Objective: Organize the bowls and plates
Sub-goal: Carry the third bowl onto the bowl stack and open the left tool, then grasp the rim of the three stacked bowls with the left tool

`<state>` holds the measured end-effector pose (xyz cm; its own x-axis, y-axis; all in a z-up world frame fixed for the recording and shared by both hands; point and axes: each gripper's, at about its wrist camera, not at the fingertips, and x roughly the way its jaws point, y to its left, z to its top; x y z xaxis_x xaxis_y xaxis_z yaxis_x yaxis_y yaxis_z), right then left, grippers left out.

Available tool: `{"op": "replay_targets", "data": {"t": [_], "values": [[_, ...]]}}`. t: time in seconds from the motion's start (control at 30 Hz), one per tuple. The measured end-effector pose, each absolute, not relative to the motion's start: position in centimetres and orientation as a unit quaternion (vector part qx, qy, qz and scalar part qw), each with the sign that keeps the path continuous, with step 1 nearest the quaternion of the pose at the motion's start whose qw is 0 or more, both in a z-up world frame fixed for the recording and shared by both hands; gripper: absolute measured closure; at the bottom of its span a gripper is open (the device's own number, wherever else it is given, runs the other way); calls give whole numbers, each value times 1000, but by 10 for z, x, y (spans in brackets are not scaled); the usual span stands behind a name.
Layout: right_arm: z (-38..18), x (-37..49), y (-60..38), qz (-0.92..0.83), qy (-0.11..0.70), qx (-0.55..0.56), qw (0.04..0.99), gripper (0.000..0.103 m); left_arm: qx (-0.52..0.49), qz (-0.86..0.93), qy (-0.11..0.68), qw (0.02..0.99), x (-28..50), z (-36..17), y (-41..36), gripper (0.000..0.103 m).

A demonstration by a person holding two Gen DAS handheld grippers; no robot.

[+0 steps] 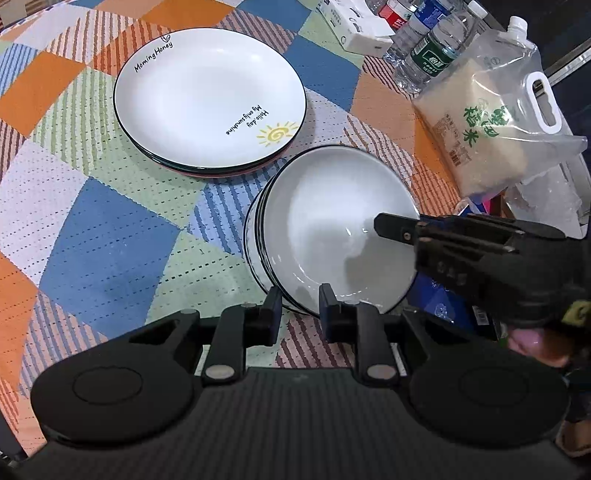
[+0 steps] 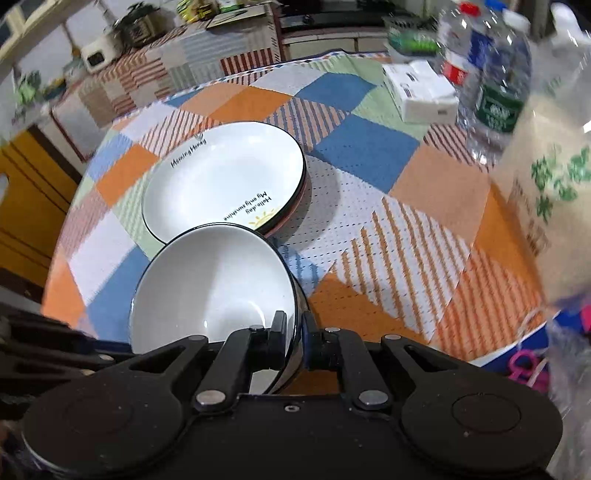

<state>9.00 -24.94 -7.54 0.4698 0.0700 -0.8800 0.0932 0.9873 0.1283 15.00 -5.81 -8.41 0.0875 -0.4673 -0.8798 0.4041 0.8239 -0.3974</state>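
A stack of white bowls (image 1: 332, 229) with dark rims sits tilted near the table's front; it also shows in the right wrist view (image 2: 210, 284). My left gripper (image 1: 297, 314) is shut on the stack's near rim, one finger outside, one inside. My right gripper (image 2: 293, 339) is shut on the bowl's right rim; its black body (image 1: 480, 254) reaches in from the right. Behind the bowls lies a stack of white plates (image 1: 207, 99) with a sun drawing and writing, also seen in the right wrist view (image 2: 221, 177).
The table wears a patchwork cloth (image 1: 103, 236). At the right stand a clear bag of rice (image 1: 495, 122), water bottles (image 1: 432, 48) and a white box (image 1: 354, 22). A plastic bag (image 1: 546, 199) lies beside the rice.
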Motion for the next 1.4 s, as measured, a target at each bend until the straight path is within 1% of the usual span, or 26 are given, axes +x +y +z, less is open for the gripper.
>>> {"op": "replay_targets", "data": {"t": [0.2,0.43,0.5,0.53,0.57,0.63,0.7,0.73,0.77,0.8,0.87,0.9,0.93,0.97,1.0,1.07,1.13,1.17,1.23,1.4], "values": [[-87,94,-242,-16,514,35,857,92,-36,-300,612,731,152,-91,-57,84],[-93,90,-236,-4,509,9,861,90,-33,-303,592,746,149,-80,-46,74],[-92,89,-237,3,507,10,862,87,-35,-303,582,754,149,-75,-39,71],[-90,87,-239,7,504,15,864,85,-37,-303,577,757,150,-73,-35,69],[-87,84,-241,8,501,21,865,70,-40,-303,574,760,150,-71,-31,68],[-77,73,-247,17,492,40,870,58,-51,-303,565,766,151,-68,-22,64],[-67,59,-251,36,472,42,880,57,-59,-305,554,773,150,-66,-13,62],[-63,51,-251,45,461,33,886,54,-62,-306,549,775,149,-66,-10,61],[-61,44,-250,49,454,22,890,47,-64,-307,546,777,148,-67,-6,60],[-60,38,-248,56,448,8,892,43,-66,-309,542,779,146,-68,-3,56],[-62,26,-242,62,436,-22,897,31,-66,-320,530,782,142,-70,-1,54],[-64,22,-238,56,427,-34,902,27,-65,-324,526,784,140,-71,0,51],[-69,17,-234,45,416,-40,908,20,-64,-326,521,786,139,-73,1,49],[-74,13,-230,37,408,-38,912,9,-64,-329,518,787,138,-74,1,48],[-77,11,-229,40,403,-36,914,7,-66,-332,516,787,138,-76,0,46],[-86,8,-224,63,398,-34,915,6,-74,-337,512,787,138,-79,0,43],[-94,7,-216,81,408,-53,908,6,-84,-338,505,790,138,-82,-1,38],[-98,6,-212,87,408,-66,907,6,-91,-338,502,791,138,-83,-1,38],[-104,5,-210,93,398,-73,910,3,-106,-344,497,790,139,-88,0,34],[-134,19,-220,112,391,-45,912,3,-133,-335,503,786,147,-111,-5,33]]}}
